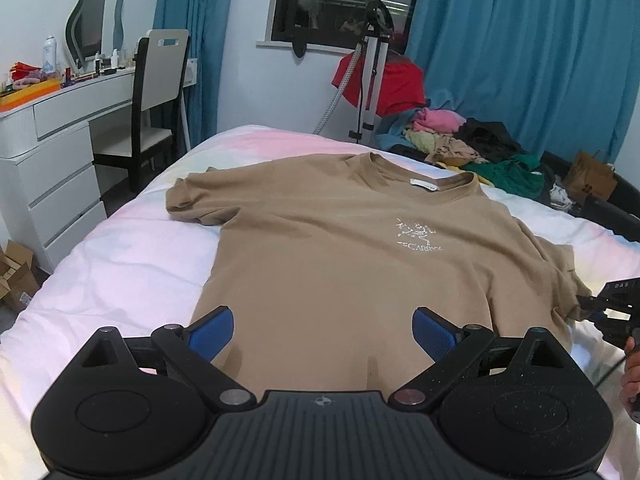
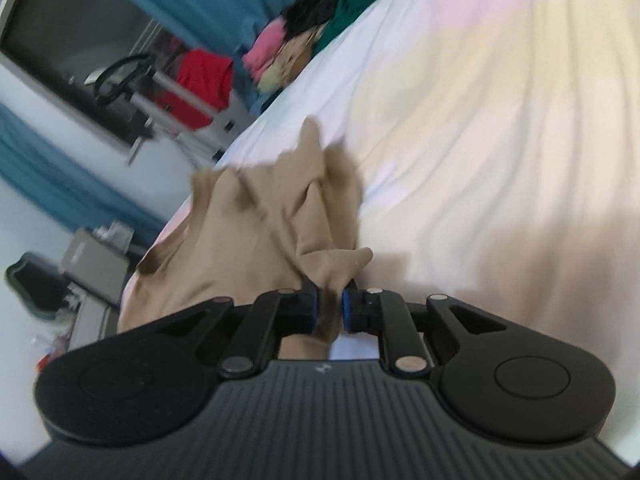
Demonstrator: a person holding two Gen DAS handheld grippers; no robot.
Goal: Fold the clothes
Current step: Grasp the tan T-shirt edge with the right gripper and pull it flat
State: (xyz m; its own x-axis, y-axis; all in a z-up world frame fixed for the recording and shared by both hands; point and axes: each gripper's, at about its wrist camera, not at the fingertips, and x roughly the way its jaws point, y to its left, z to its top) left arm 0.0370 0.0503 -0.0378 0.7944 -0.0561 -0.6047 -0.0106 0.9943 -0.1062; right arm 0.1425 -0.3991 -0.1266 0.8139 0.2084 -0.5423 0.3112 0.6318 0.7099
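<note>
The tan T-shirt (image 1: 320, 248) lies front-up on the bed (image 1: 120, 264), its sleeve bunched and pinched between the closed jaws of the tilted right gripper (image 2: 330, 308), while the left gripper (image 1: 323, 334) hovers level above the hem, jaws spread wide.

The brown shirt (image 1: 320, 248) is soft matt cloth. The bed sheet (image 1: 132, 248) is smooth cloth. The left gripper (image 1: 323, 332) is black matt plastic with bumpy blue pads (image 1: 210, 334).
</note>
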